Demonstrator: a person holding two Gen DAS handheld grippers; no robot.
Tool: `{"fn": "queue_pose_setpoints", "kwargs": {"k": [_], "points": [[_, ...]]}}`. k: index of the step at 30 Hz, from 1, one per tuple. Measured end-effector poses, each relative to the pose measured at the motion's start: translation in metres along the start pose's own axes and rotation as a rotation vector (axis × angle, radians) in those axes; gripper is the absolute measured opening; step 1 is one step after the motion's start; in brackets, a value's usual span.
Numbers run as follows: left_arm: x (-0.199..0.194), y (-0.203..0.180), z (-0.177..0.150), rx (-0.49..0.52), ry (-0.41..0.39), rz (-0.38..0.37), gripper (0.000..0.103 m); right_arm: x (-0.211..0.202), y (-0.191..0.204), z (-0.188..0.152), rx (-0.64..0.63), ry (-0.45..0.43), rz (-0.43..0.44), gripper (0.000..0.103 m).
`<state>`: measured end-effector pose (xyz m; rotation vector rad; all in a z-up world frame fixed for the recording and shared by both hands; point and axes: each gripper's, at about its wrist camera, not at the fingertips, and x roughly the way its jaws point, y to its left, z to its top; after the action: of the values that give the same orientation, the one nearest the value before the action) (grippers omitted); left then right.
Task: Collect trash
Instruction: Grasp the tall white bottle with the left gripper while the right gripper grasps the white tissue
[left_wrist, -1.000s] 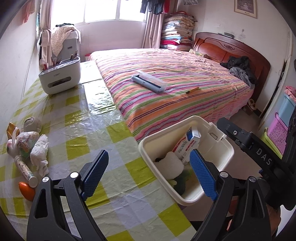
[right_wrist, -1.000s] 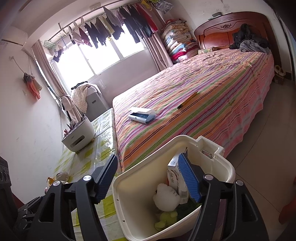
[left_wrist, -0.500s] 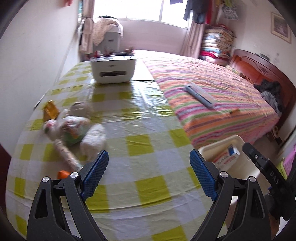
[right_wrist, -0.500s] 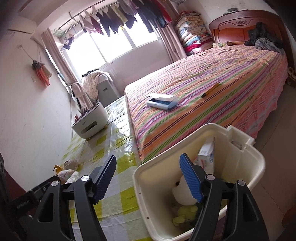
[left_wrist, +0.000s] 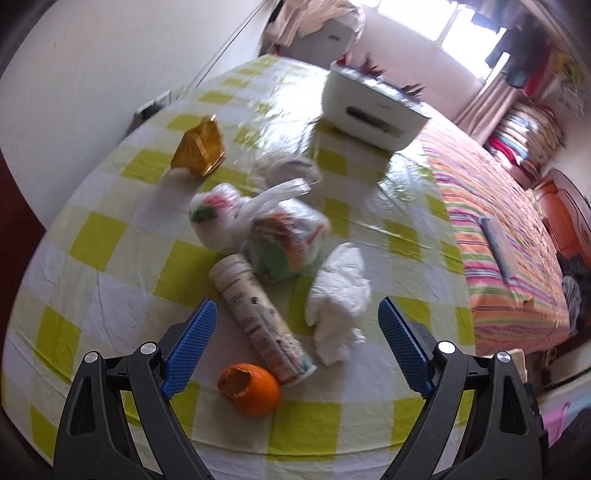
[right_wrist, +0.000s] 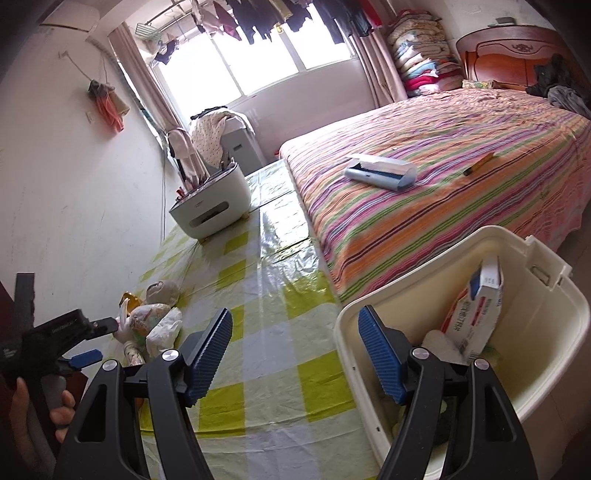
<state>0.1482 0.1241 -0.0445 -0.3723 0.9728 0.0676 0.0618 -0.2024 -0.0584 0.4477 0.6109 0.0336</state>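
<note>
on the checked worktop (left_wrist: 122, 236), a cluster of trash: orange peel (left_wrist: 249, 388) nearest, tube (left_wrist: 258, 317) lying slantwise behind it, crumpled tissue (left_wrist: 338, 291) to its right, two tied bags (left_wrist: 258, 229) beyond, yellow wrapper (left_wrist: 199, 149) far left. white box (left_wrist: 369, 110) farther back, striped bed (right_wrist: 443, 184) at right. left gripper (left_wrist: 295, 343) hanging over the tube and tissue, jaws wide and empty. right gripper (right_wrist: 295, 354) astride the bin (right_wrist: 546, 339) rim, jaws half apart, not pressing. a second ago, faced the bin instead of the trash.
</note>
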Motion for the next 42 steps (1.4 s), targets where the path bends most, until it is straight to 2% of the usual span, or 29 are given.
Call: {"fn": "queue_pose_setpoints", "kwargs": {"k": [3, 6, 7, 8, 10, 14, 21, 27, 30, 34, 42], "points": [[0.016, 0.010, 0.004, -0.031, 0.037, 0.018, 0.085, 0.005, 0.007, -0.002, -0.012, 0.011, 0.006, 0.069], [0.031, 0.014, 0.005, -0.035, 0.073, 0.029, 0.075, 0.010, 0.015, -0.004, -0.018, 0.020, 0.014, 0.069], [0.035, 0.014, 0.005, -0.035, 0.087, 0.029, 0.070, 0.012, 0.016, -0.005, -0.020, 0.025, 0.018, 0.069], [0.041, 0.017, 0.005, -0.043, 0.111, 0.022, 0.057, 0.013, 0.018, -0.006, -0.022, 0.027, 0.021, 0.069], [0.048, 0.018, 0.003, -0.048, 0.129, 0.028, 0.051, 0.015, 0.023, -0.007, -0.029, 0.030, 0.026, 0.069], [0.048, 0.022, 0.003, -0.028, 0.114, 0.040, 0.041, 0.019, 0.030, -0.010, -0.051, 0.034, 0.034, 0.069], [0.045, 0.029, 0.001, -0.005, 0.098, 0.000, 0.036, 0.035, 0.046, -0.010, -0.080, 0.090, 0.083, 0.069], [0.032, 0.035, 0.006, 0.020, 0.046, -0.016, 0.032, 0.057, 0.087, -0.007, -0.210, 0.138, 0.153, 0.069], [0.026, 0.037, 0.008, 0.019, 0.031, -0.035, 0.032, 0.079, 0.113, -0.011, -0.280, 0.190, 0.186, 0.069], [0.016, 0.041, 0.012, 0.012, 0.006, -0.052, 0.032, 0.102, 0.140, -0.015, -0.337, 0.250, 0.209, 0.069], [-0.021, 0.052, 0.019, -0.010, -0.094, -0.068, 0.032, 0.139, 0.182, -0.028, -0.422, 0.310, 0.216, 0.069]]}}
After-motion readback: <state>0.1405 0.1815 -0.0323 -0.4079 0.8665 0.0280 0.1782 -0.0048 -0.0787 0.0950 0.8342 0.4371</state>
